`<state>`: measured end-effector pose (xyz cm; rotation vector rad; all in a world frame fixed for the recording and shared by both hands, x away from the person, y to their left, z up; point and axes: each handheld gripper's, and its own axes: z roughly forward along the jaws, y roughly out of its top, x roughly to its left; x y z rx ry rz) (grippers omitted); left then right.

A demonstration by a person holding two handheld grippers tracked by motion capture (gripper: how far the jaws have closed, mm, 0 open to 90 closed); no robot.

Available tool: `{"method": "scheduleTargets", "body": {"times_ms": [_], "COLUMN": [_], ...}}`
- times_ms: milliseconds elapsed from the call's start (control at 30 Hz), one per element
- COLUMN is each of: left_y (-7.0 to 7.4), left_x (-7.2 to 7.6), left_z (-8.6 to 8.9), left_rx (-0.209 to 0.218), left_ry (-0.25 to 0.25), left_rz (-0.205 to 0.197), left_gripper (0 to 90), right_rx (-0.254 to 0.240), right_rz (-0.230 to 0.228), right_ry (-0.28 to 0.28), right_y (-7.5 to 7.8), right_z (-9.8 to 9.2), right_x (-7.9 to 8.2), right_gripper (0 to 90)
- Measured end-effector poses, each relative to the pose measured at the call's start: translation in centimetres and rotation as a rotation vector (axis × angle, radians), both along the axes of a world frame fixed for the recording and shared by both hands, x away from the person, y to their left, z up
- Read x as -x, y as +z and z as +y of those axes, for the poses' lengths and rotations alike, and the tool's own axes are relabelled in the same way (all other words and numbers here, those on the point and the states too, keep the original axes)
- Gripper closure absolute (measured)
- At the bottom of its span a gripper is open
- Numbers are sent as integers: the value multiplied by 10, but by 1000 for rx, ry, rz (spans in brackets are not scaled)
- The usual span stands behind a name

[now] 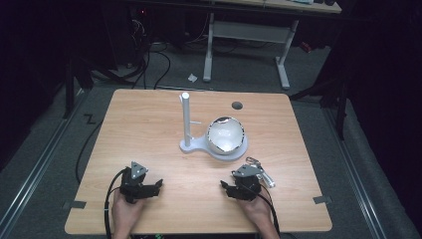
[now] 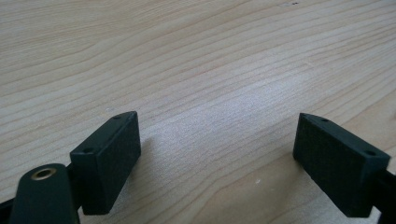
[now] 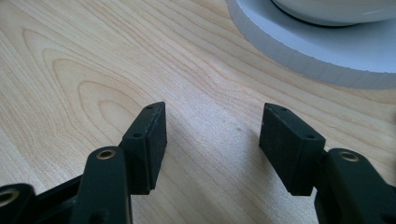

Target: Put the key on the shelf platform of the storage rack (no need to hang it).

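Both hands rest at the near edge of the wooden table (image 1: 149,124), each holding a black gripper low over the top. From above, the left gripper (image 1: 158,185) sits near the left corner and the right gripper (image 1: 225,187) near the middle right, well apart from each other, cables trailing back past the wrists. What the high view cannot settle, the gripper views do: the left gripper (image 2: 217,154) has its jaws spread wide with bare wood grain between them, and the right gripper (image 3: 212,140) is likewise spread, holding nothing. Just ahead of the right gripper, its own view catches the thick white edge of the stand base (image 3: 308,51) with the underside of a bowl above it. The high view gives the whole thing: a white stand base (image 1: 196,145) in the middle of the table, an upright white post (image 1: 185,117) at its left end, and a shiny bowl (image 1: 225,134) sitting tilted on its right end. A small metal clip (image 1: 260,169) lies just beside the right gripper, on its far right side.
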<state>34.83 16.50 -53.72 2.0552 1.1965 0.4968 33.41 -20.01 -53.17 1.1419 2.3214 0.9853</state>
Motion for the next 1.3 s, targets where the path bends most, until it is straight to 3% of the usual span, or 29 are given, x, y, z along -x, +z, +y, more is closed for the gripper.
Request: {"method": "scheduleTargets", "body": {"times_ms": [1033, 1300], "left_y": [0, 0], "left_x": [0, 0], "left_z": [0, 0], "left_rx": [0, 0], "left_ry": [1, 1], "left_rz": [0, 0], "left_gripper": [154, 154], "right_rx": [-2, -11], "right_rz": [0, 31], "right_ry": [4, -12], "right_y": [0, 2], "right_z": [-1, -2], "right_x": [0, 2], "right_gripper": [407, 431]}}
